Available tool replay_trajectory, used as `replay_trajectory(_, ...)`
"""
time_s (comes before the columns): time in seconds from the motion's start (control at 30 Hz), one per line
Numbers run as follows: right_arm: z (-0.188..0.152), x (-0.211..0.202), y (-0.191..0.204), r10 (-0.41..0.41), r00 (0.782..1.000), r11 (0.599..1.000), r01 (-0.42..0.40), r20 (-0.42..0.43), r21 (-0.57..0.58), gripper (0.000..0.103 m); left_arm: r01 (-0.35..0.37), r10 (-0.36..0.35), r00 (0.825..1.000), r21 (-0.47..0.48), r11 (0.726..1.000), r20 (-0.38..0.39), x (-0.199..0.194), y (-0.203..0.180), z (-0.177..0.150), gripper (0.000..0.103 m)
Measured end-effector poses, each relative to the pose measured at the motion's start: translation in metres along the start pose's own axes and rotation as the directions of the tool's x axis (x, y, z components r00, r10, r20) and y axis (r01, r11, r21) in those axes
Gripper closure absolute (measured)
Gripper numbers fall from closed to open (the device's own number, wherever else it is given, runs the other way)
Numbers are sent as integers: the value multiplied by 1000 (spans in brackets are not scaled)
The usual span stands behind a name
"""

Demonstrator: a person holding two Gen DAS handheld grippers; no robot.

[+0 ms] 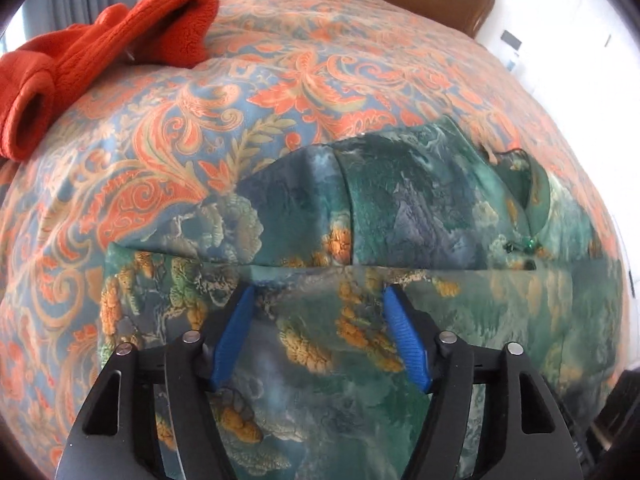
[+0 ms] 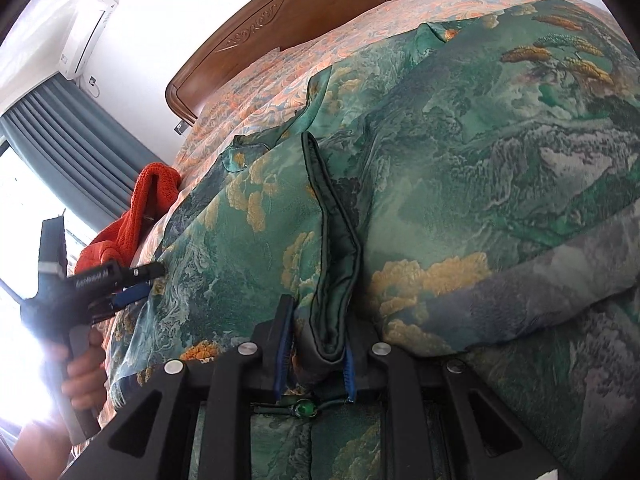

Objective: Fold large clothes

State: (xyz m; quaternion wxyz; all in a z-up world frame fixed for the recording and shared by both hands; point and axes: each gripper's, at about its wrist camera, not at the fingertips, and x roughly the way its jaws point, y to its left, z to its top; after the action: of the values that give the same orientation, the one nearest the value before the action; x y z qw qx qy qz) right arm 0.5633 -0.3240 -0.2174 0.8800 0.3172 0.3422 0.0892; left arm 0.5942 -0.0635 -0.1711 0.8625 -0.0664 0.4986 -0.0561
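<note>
Right tool clamped on dress trim, lower centre; left tool apart above dress. Best lift edge evenly, keep fold square on bed.

Bed under orange-blue paisley spread; carved wooden headboard against white wall. Wall air conditioner top left, grey curtains below, strong window glare beside them

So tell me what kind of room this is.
Most likely a bedroom: a wooden headboard, a patterned bedspread under the green garment, plus curtains and a wall air conditioner.
</note>
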Motion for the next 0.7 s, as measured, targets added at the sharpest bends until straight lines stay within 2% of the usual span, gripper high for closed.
replay_trajectory(0.13, -1, -1, -3, 14, 1000, 1000, -14, 5, 8, 83, -3, 2, 1000, 41, 999, 4, -5, 1, -24, 27)
replay_trajectory(0.33, 0, -6, -7, -1, 1000, 1000, 1, -6, 1, 83, -20, 11, 999, 215, 977, 43, -56, -8, -101, 18)
replay_trajectory(0.5, 0, -10, 5, -53, 998, 998, 52, -41, -22, 83, 45, -32, 998, 251, 967, -56, -89, -5, -168, 16)
replay_trajectory(0.6, -5, -29, 16, -96, 994, 995, 94, -59, -34, 79, 54, -42, 998, 292, 955, -49, -120, 3, -208, 16)
replay_trajectory(0.63, -7, -37, 19, -104, 992, 994, 102, -64, -36, 74, 60, -51, 998, 310, 949, -40, -136, 7, -221, 16)
replay_trajectory(0.67, -11, -54, 23, -108, 992, 994, 105, -72, -42, 63, 64, -57, 998, 314, 947, -33, -146, 12, -229, 15)
replay_trajectory(0.7, -14, -65, 25, -104, 992, 994, 101, -73, -49, 58, 69, -66, 998, 312, 947, -18, -165, 22, -240, 14)
